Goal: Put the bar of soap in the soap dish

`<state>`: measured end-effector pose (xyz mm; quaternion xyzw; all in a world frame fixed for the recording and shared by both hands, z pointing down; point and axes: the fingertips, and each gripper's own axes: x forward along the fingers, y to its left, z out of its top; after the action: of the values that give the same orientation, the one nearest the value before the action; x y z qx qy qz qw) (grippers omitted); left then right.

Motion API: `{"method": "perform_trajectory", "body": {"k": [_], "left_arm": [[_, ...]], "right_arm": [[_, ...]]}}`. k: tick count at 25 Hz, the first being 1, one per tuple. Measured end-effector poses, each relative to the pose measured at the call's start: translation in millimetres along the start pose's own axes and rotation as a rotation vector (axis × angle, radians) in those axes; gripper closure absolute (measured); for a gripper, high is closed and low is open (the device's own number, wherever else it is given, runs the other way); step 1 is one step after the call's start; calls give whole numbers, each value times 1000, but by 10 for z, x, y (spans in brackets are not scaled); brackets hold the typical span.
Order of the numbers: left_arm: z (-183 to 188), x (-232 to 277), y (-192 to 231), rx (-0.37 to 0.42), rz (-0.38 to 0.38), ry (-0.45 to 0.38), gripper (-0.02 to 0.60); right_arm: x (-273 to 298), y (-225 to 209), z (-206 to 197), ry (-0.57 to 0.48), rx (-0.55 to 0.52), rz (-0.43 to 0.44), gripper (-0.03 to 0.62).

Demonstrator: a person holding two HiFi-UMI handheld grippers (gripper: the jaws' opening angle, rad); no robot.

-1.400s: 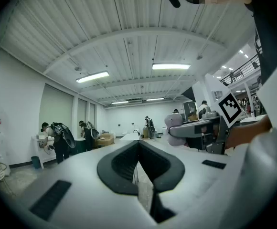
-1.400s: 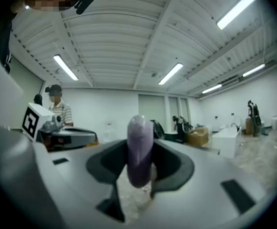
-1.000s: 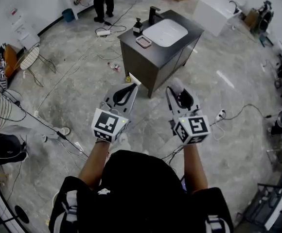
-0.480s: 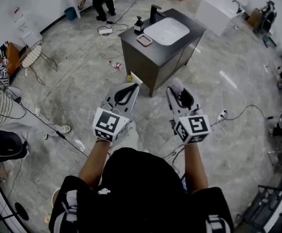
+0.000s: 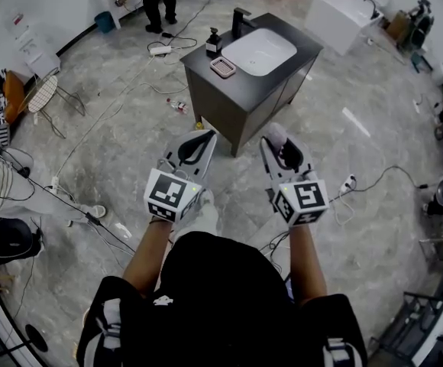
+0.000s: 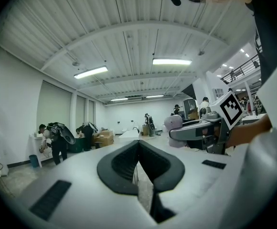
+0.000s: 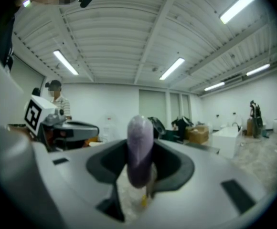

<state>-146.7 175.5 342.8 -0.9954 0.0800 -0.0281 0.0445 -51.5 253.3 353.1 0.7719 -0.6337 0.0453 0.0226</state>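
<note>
Carrying the bar of soap (image 7: 140, 149) clamped in the right gripper's (image 5: 280, 141) jaws, left gripper (image 5: 205, 138) jaws closed and empty, the person has edged slightly closer to the worktop (image 5: 303, 41), with the soap dish (image 5: 222, 67) still well ahead.

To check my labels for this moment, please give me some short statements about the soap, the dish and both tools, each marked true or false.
1. The right tool holds the soap. True.
2. The left tool holds something too. False: its jaws are together with nothing between them.
3. The dish sits on the cabinet, beside the sink. True.
4. The soap lies in the dish. False: it is in the right tool, away from the cabinet.
</note>
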Motion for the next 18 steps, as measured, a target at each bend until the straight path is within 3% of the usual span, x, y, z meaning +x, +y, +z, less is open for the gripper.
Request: {"method": "perform_trajectory", "body": {"k": [18], "left_arm": [[-79,1248,1255,-13,-21,43,558]], "right_arm": [[1599,-727,167,36,13,-11,414]]}}
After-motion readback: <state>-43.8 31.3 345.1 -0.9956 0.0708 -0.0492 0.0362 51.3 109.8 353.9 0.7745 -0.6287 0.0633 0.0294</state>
